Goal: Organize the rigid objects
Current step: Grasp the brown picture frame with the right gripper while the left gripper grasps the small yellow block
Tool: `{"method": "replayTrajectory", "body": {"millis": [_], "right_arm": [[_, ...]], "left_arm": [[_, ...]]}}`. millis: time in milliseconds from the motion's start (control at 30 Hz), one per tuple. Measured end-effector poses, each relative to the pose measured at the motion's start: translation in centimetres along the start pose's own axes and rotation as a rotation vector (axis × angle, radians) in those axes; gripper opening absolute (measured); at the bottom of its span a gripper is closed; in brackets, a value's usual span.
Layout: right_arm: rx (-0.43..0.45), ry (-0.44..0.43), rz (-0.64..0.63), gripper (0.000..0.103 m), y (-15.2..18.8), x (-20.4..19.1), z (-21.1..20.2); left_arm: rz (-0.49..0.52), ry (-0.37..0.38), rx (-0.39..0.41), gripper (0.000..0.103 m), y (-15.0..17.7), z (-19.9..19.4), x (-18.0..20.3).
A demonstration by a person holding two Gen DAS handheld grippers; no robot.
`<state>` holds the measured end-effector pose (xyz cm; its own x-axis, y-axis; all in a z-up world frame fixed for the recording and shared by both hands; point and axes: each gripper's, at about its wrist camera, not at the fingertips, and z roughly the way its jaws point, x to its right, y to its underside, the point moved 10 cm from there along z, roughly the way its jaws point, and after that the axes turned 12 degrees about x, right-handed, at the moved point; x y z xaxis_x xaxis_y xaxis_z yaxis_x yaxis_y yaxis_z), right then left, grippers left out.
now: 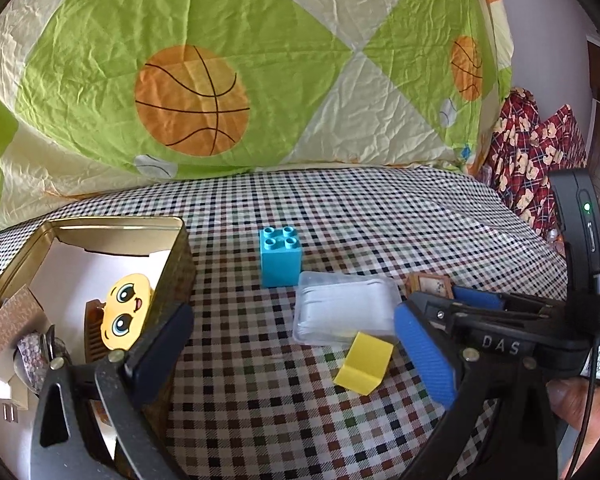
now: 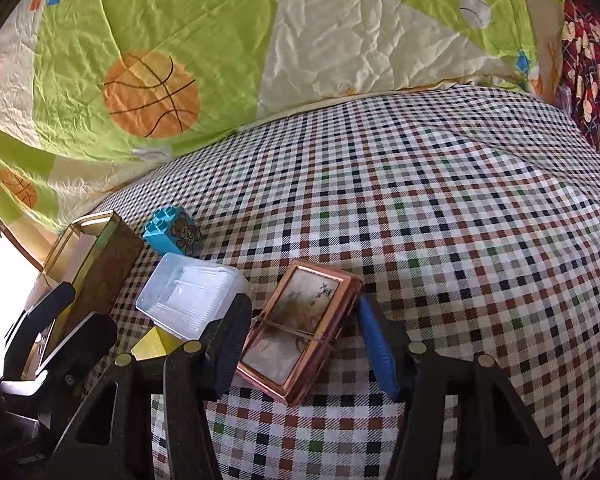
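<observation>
Left tool angled downward, its two fingers spread wide with nothing between the pads. Right tool tilted more steeply down, its jaws partly parted, the dark pad close on one side, the blue pad standing just off on the other. A fingertip shows behind the left tool's handle.

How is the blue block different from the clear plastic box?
The blue block is solid turquoise; the clear box is see-through. The block stands tall with four studs on top, while the box lies low and flat with a smooth lid. In the right wrist view the block has a teddy bear picture on one side; the box shows no picture. Both sit loose on the checked cloth, outside the tin.
</observation>
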<state>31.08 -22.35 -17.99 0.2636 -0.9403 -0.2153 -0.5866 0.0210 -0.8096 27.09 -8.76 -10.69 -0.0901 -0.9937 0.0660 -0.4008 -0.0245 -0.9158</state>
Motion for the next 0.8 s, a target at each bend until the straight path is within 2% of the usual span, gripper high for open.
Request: {"method": "replayTrajectory", "body": {"millis": [100, 167, 267, 433, 533, 600, 733, 800], "right_arm": [[-0.019, 0.054, -0.099, 0.059, 0.4, -0.8, 0.3], [-0.019, 0.049, -0.096, 0.058, 0.5, -0.7, 0.1], [-0.016, 0.043, -0.104, 0.05, 0.9, -0.5, -0.7], [-0.009, 0.06, -0.106, 0.049, 1.1, -0.1, -1.3], [-0.009, 0.056, -0.074, 0.049, 1.1, 0.4, -1.5], [-0.008, 0.051, -0.05, 0.049, 1.1, 0.7, -1.6], [-0.009, 0.056, -0.045, 0.049, 1.1, 0.6, -1.5], [-0.011, 0.063, -0.052, 0.049, 1.2, 0.5, -1.5]], "left_arm": [[0.01, 0.0, 0.006, 0.101, -0.1, -0.1, 0.2], [0.002, 0.008, 0.008, 0.101, -0.1, -0.1, 0.1], [-0.001, 0.018, 0.01, 0.101, -0.1, -0.2, 0.2], [0.055, 0.058, -0.02, 0.092, 0.4, -0.1, 1.8], [0.097, 0.095, -0.087, 0.081, 1.5, 0.7, 3.0], [0.122, 0.113, -0.126, 0.065, 2.2, 1.2, 3.7], [0.145, 0.131, -0.176, 0.058, 3.0, 1.7, 4.4], [0.129, 0.154, -0.204, 0.04, 3.5, 2.0, 4.4]]}}
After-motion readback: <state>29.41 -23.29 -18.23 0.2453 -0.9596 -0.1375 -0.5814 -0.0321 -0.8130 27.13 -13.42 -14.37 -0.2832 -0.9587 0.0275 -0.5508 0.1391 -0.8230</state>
